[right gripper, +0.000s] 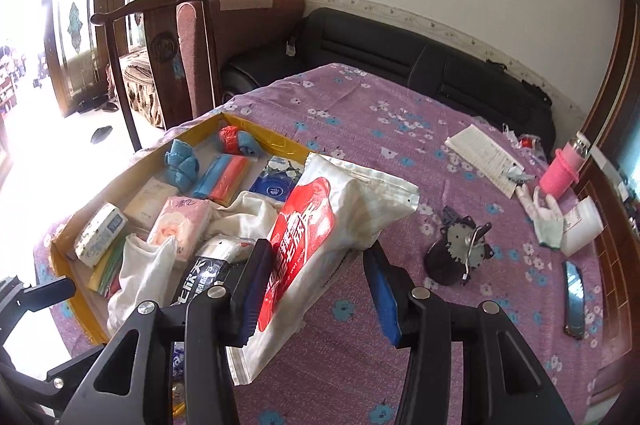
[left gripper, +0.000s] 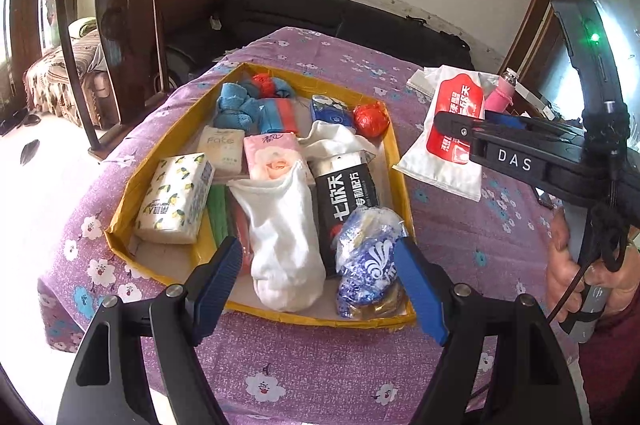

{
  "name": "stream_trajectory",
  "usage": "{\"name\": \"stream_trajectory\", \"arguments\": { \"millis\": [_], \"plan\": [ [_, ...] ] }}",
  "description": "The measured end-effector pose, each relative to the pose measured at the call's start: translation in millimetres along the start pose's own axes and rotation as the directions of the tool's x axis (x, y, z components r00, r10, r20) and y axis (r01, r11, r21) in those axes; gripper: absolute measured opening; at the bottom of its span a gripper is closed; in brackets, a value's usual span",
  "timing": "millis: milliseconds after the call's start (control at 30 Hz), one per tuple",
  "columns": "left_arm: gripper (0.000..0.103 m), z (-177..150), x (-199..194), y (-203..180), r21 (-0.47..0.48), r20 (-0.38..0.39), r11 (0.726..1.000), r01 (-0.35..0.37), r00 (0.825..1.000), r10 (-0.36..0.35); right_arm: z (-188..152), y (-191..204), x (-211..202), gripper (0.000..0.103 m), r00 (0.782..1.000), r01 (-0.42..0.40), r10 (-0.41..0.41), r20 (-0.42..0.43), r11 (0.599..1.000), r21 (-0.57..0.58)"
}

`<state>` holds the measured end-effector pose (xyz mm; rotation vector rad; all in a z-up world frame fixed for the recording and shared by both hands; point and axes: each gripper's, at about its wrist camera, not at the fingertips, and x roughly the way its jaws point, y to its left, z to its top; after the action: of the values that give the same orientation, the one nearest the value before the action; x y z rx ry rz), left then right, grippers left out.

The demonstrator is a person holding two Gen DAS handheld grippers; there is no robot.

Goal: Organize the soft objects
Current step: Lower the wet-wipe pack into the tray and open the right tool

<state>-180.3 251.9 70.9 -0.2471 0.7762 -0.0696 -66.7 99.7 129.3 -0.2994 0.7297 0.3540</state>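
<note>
One pouch (right gripper: 320, 225) left: my right claw (right gripper: 316, 289) grips it, carrying toward the tray (left gripper: 256, 71); next, release inside. Left claw (left gripper: 320, 289) hangs open, empty.

A: Where does the left wrist view sit?
B: Just above the near edge of the yellow tray (left gripper: 256, 69), angled down and close in.
A: And the right?
B: Further right (looking from the tray's right side), tilted down across the purple tablecloth (right gripper: 360, 113). Both share the tray (right gripper: 276, 141) and the red-and-white pouch (right gripper: 320, 225).
</note>
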Motion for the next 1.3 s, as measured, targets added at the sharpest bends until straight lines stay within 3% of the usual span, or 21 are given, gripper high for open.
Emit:
{"name": "stream_trajectory", "arguments": {
  "millis": [767, 867, 1033, 1233, 1300],
  "plan": [
    [0.078, -4.1, 5.8, 31.2, -0.068, -0.011, 0.998, -0.001, 1.0, 0.0, 17.2, 39.8, 22.3, 0.052, 0.997, 0.072, -0.073, -0.01, 0.992, -0.102],
    [0.078, -4.7, 5.3, 32.6, -0.07, -0.008, 0.998, -0.003, 1.0, 0.002, 28.6, 47.5, 36.9, 0.052, 0.998, 0.042, -0.045, -0.032, 0.994, -0.099],
    [0.078, -6.3, 1.9, 39.0, -0.076, -0.004, 0.997, -0.015, 1.0, 0.015, 51.3, 53.8, 79.9, 0.052, 0.989, -0.091, 0.088, -0.118, 0.996, -0.018],
    [0.078, -9.6, -3.3, 46.4, -0.088, -0.002, 0.996, -0.033, 0.999, 0.032, 68.7, 63.1, 127.7, 0.053, 0.986, -0.088, 0.089, -0.138, 0.996, 0.013],
    [0.078, -9.8, -5.1, 45.5, -0.085, -0.001, 0.996, -0.036, 0.999, 0.036, 71.6, 59.9, 140.5, 0.06, 0.981, -0.109, 0.115, -0.155, 0.993, 0.05]
  ]
}}
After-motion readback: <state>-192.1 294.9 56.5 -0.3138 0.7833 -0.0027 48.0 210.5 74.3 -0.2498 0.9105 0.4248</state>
